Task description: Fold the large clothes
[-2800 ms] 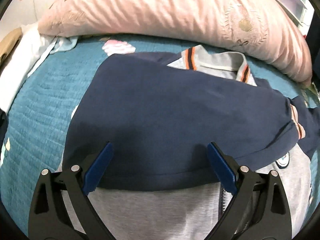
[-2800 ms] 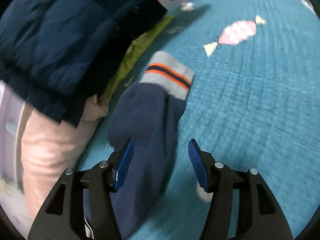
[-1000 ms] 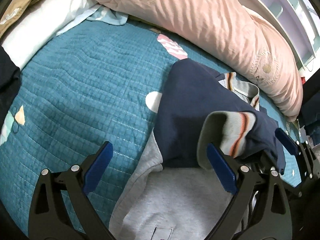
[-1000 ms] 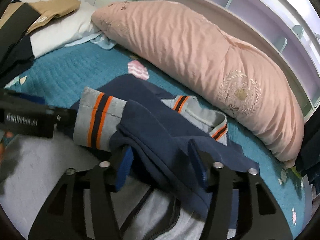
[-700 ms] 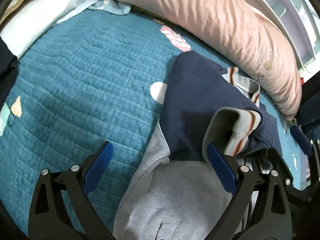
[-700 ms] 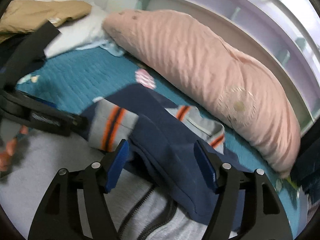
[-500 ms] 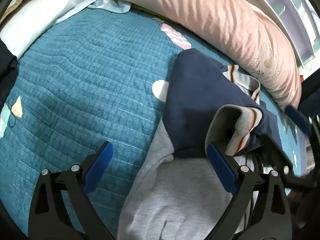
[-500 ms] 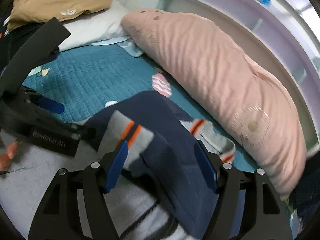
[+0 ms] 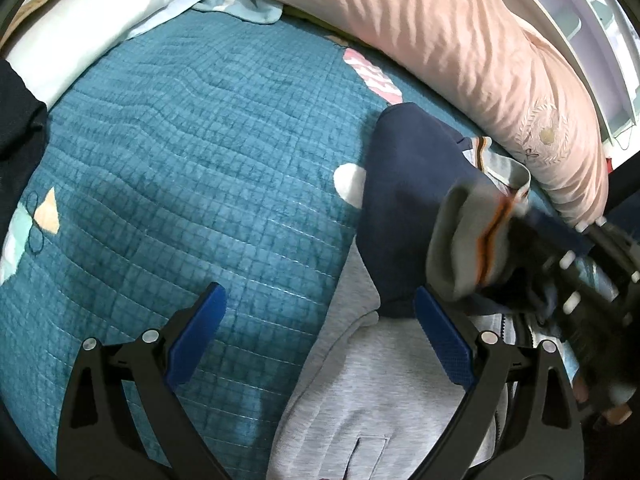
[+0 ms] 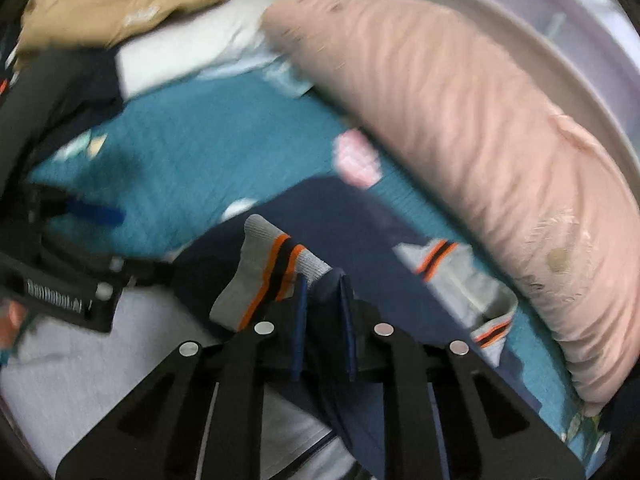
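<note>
A navy and grey jacket (image 9: 404, 200) lies on the teal bedspread (image 9: 200, 160), its grey body (image 9: 376, 400) toward me. My right gripper (image 10: 323, 284) is shut on the navy sleeve (image 10: 326, 332) just behind its grey cuff with orange stripes (image 10: 272, 272), and holds it raised over the jacket. The cuff (image 9: 464, 248) and the right gripper (image 9: 568, 264) show blurred at the right of the left wrist view. My left gripper (image 9: 320, 308) is open and empty, low over the jacket's left edge.
A long pink pillow (image 9: 460, 48) runs along the far side by a white shelf (image 10: 520, 8). A white pillow (image 9: 92, 20) and a tan garment (image 10: 120, 4) lie at the far left. Dark clothes (image 9: 16, 120) sit at the left edge.
My right gripper has closed on the sleeve behind the cuff and lifted it. The left gripper stays open and has shifted only slightly.
</note>
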`<state>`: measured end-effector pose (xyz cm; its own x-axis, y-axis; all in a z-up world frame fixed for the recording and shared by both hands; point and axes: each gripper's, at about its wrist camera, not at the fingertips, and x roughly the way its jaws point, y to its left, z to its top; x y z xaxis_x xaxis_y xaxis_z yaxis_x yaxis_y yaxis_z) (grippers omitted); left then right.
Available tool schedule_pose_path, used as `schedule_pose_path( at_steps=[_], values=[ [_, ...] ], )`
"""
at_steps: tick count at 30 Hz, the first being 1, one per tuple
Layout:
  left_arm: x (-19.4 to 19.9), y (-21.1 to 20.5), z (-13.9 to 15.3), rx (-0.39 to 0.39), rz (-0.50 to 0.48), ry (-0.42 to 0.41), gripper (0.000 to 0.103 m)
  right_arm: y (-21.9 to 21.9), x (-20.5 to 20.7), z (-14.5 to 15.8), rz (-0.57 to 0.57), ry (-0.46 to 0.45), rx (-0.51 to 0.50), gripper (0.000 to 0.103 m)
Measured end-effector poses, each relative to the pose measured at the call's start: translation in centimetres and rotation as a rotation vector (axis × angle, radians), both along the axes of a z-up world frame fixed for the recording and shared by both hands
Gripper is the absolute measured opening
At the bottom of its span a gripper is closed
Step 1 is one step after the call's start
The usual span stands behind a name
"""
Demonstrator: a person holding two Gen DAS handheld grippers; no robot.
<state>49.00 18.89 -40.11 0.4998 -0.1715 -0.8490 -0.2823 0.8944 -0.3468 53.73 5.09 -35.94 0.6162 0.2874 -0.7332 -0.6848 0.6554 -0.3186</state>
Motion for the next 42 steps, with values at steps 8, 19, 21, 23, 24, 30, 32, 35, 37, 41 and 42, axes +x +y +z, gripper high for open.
schedule_pose_path(
  at_steps=[8, 19, 21, 23, 24, 30, 32, 35, 37, 41, 42],
  values=[
    [0.1, -0.2, 0.0, 0.003, 0.000, -0.003, 0.095, 0.2, 0.3, 0.4, -0.101, -0.015, 0.188, 0.026],
    [0.7, -1.0, 1.4, 0.006, 0.002, -0.063, 0.095, -7.8, -0.8, 0.2, -0.364, 0.066, 0.299, 0.037],
    [0.9, -1.8, 2.0, -0.003, -0.011, -0.082, 0.095, -8.8, -0.6, -0.9, -0.386, 0.110, 0.299, 0.037],
    [1.3, -3.0, 2.5, -0.016, -0.043, -0.090, 0.095, -9.1, -0.6, -2.2, -0.391, 0.158, 0.307, 0.035],
    [1.6, -3.5, 2.7, -0.011, -0.053, -0.092, 0.095, -9.2, -0.6, -2.7, -0.394, 0.170, 0.310, 0.035],
    [4.4, -5.9, 1.4, -0.095, -0.058, -0.008, 0.095, -11.8, -1.0, -3.4, -0.437, 0.190, 0.340, 0.037],
    [4.7, -6.5, 1.2, -0.070, -0.030, -0.003, 0.095, -14.1, -1.5, -2.6, -0.468, 0.157, 0.332, 0.037],
    [5.0, -7.9, 1.4, -0.018, -0.029, -0.028, 0.094, -17.3, -1.9, -2.4, -0.532, 0.111, 0.267, 0.039],
    [4.2, -8.5, 3.1, 0.095, 0.036, -0.086, 0.091, -19.6, -2.3, -2.6, -0.571, 0.086, 0.244, 0.041],
    [4.6, -10.0, 3.4, 0.157, -0.026, -0.112, 0.092, -23.0, -2.5, -3.2, -0.642, 0.100, 0.287, 0.043],
    [4.9, -9.8, 2.6, 0.135, -0.020, -0.086, 0.092, -23.4, -2.5, -3.3, -0.653, 0.104, 0.299, 0.043]
  ],
)
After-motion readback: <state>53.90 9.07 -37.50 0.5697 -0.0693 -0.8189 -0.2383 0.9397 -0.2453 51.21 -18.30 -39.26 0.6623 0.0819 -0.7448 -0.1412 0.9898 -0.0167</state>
